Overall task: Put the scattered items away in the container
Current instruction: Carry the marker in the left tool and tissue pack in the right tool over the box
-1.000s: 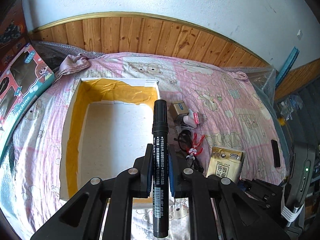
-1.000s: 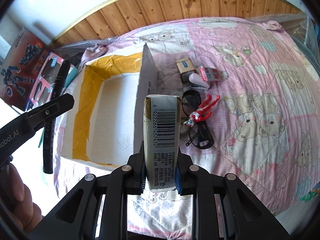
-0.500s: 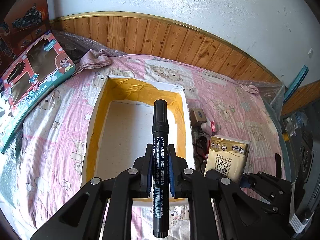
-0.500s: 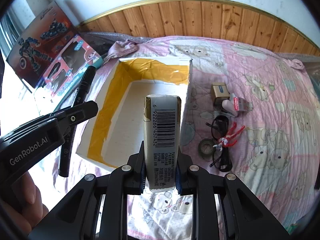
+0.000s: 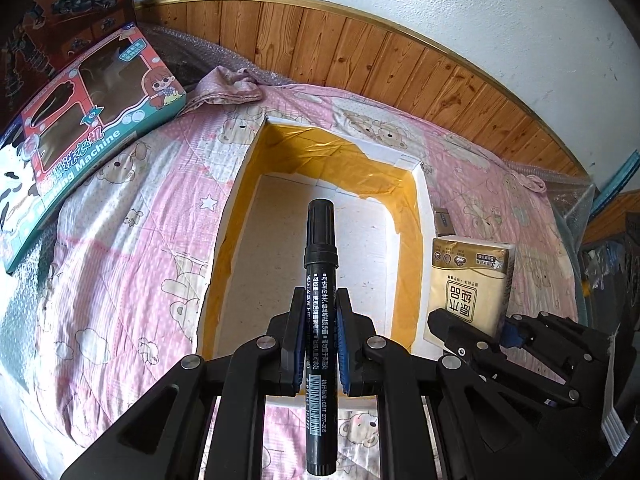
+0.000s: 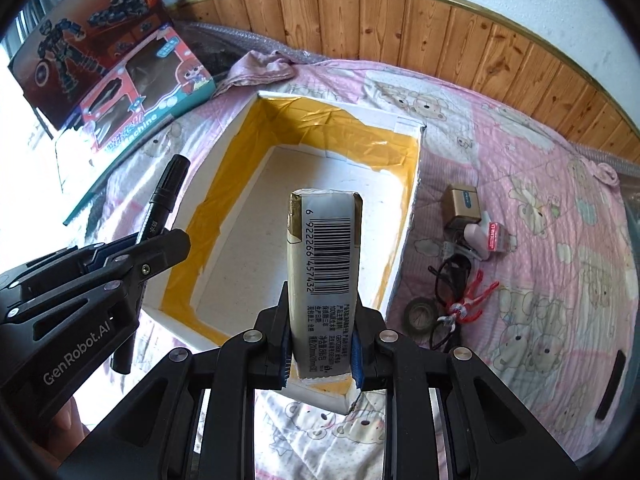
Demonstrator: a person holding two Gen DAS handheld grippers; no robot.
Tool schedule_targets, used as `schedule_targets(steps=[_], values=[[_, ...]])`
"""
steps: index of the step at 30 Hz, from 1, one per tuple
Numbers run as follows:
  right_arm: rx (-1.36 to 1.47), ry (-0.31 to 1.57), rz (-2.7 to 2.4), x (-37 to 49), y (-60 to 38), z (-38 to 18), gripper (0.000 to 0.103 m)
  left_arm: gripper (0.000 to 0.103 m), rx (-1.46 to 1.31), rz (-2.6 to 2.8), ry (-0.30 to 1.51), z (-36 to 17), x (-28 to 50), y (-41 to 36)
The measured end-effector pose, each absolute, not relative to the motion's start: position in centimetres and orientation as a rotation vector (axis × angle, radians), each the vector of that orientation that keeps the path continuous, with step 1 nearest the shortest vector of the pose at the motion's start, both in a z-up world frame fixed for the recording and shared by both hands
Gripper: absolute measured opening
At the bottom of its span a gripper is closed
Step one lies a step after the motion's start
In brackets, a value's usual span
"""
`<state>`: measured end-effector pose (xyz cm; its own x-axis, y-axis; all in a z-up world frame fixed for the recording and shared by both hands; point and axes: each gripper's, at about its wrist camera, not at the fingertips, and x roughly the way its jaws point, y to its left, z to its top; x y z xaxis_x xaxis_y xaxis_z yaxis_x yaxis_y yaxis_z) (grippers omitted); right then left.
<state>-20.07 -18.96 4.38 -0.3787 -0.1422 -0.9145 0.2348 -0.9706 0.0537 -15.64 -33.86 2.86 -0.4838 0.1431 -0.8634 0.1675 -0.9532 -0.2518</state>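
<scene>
**Both grippers now over the open box, each with its load**

Since the earlier frames both grippers have swung left and forward, so the white box (image 5: 425,216) with its yellow-taped inner walls now fills the middle of each view instead of sitting off to one side.

The left gripper (image 5: 319,344) is pinched on a black marker (image 5: 320,280), which stands along the fingers with its cap pointing far, over the near half of the box floor. The right gripper (image 6: 322,344) is clamped on a gold-and-white tissue pack (image 6: 326,272), barcode side facing the camera, held above the box's near right corner. In the left view the same pack (image 5: 470,280) shows just right of the box wall.

The box floor is bare. On the pink bear-print quilt (image 6: 540,240) to the right of the box lie a small tan carton (image 6: 460,202), a pink-and-white item (image 6: 486,236), black glasses (image 6: 448,280), a red-and-white trinket (image 6: 468,304) and a roll of dark tape (image 6: 420,314). Two toy boxes (image 5: 92,120) lean at the far left. A hand (image 6: 60,428) shows under the left gripper.
</scene>
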Motion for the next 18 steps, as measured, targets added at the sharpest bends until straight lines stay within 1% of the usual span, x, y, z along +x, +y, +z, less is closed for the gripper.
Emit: schedule_targets(steps=[9,18], values=[[1.638,0.234,-2.436,-22.2,-20.0,3.2,0.024,0.014,1.667,-2.601,0.487,0.6,-16.7,-34.2],[1.655,0.268,-2.429,-25.0,-20.4,2.5,0.025,0.014,1.748,-2.568,0.469,-1.4,-18.3,-33.8]])
